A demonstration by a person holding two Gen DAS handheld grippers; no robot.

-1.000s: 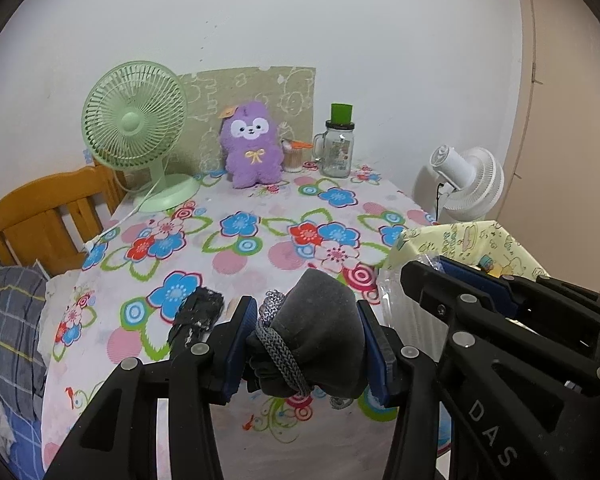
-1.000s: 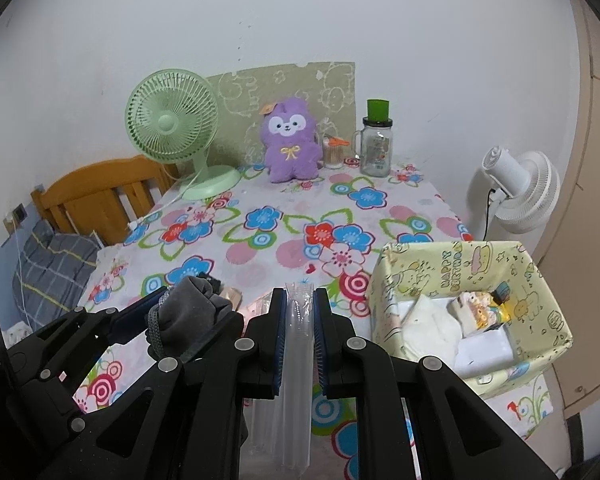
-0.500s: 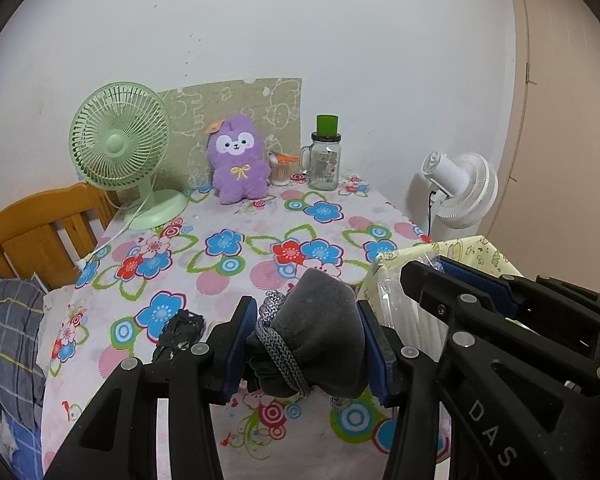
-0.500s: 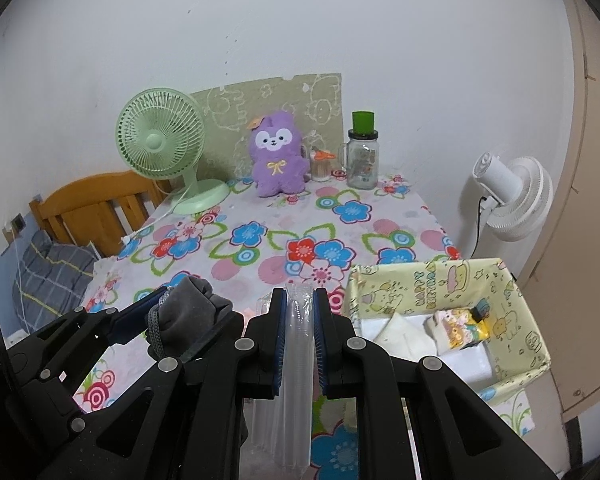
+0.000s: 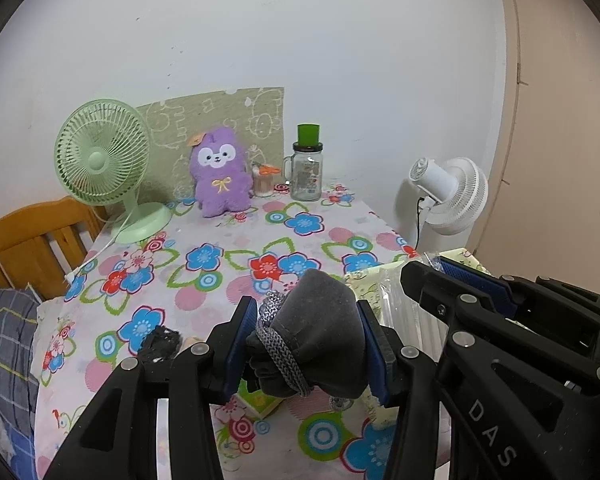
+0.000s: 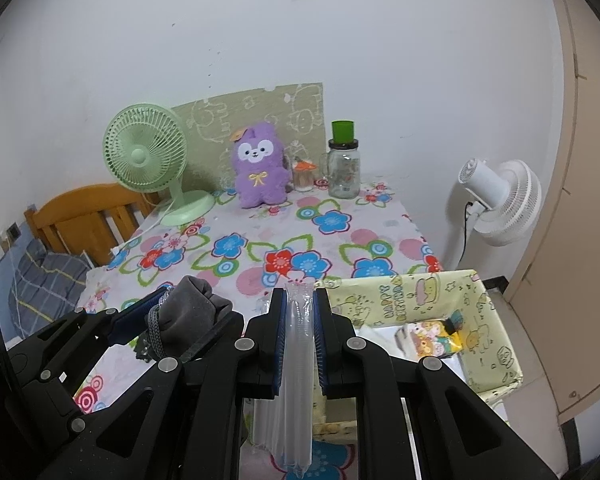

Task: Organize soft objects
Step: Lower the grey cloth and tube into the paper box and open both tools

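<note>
My left gripper (image 5: 310, 334) is shut on a grey drawstring pouch (image 5: 316, 336) and holds it above the near part of the flowered table (image 5: 236, 264). The pouch also shows in the right wrist view (image 6: 188, 308). My right gripper (image 6: 300, 328) is shut on a clear air-cushion bag (image 6: 298, 380) that hangs down between its fingers. A yellow patterned fabric box (image 6: 496, 344) sits at the table's right front corner, just right of the right gripper, with a white cloth and a small printed packet (image 6: 430, 338) inside. A purple plush toy (image 5: 219, 178) sits at the back.
A green desk fan (image 5: 100, 164), a glass jar with a green lid (image 5: 307, 168) and a small cup stand along the back wall. A black lacy item (image 5: 160, 344) lies near the left gripper. A wooden bed frame (image 5: 24, 240) is at left, a white floor fan (image 5: 448, 196) at right.
Both grippers have pulled back and risen with their loads, so the table looks farther away. The yellow box now sits lower and closer beside the right gripper. Grips are unchanged.
</note>
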